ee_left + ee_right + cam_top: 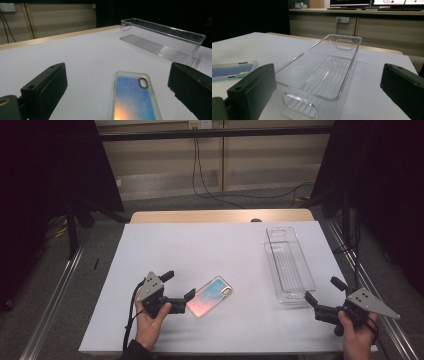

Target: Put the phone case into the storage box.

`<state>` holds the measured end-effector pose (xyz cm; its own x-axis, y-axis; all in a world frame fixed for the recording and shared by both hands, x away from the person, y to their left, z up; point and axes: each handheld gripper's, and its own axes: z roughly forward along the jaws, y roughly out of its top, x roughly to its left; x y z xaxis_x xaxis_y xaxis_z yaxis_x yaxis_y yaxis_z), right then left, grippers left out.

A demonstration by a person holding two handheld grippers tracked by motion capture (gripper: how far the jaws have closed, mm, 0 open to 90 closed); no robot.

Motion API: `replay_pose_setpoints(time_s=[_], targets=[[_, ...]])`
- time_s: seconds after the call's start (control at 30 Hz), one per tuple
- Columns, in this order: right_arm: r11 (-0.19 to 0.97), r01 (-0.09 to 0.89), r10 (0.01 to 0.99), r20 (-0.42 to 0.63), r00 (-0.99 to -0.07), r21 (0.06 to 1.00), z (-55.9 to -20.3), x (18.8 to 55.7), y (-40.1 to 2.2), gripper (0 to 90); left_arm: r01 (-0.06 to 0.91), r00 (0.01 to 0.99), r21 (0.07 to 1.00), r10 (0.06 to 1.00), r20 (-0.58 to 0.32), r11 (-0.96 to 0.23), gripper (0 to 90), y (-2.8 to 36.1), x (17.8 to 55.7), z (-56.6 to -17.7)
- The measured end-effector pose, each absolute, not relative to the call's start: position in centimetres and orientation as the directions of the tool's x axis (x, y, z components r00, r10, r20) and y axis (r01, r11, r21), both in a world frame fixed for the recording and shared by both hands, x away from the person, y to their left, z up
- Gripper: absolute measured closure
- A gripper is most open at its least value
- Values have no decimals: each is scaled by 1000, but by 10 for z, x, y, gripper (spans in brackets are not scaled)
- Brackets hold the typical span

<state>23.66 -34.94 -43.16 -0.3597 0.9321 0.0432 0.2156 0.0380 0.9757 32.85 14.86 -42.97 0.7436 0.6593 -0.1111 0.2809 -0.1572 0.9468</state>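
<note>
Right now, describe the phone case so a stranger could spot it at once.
Start at the white table top. Near its front edge, left of the long clear plastic bin, the phone case lies flat just ahead of the open left gripper. Unlike the see-through bin, it is coloured, blue fading to orange-pink.

High view overhead facing forward, gripper views low, close, both sharing clear bin (322, 75) and phone case (135, 100)
</note>
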Motion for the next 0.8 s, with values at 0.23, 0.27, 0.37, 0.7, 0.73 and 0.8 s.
replay_pose_setpoints(time_s=[0.23,0.27,0.37,0.7,0.73,0.8], targets=[[32,213,934,47,-354,977,-431,236,-349,0,305,743,938,657,-124,-168,20,141,337,-427],[32,213,934,47,-354,976,-431,236,-349,0,301,745,938,656,-118,-174,20,140,339,-427],[35,213,935,44,-353,977,-432,236,-350,0,296,746,935,658,-98,-196,29,136,342,-424],[38,211,938,39,-346,977,-431,236,-350,0,339,758,909,643,-111,-243,34,123,356,-426],[38,211,938,39,-346,977,-431,236,-350,0,345,761,901,640,-106,-261,34,122,357,-427],[35,214,938,42,-345,976,-432,236,-351,0,363,769,890,628,-118,-277,41,119,359,-430]])
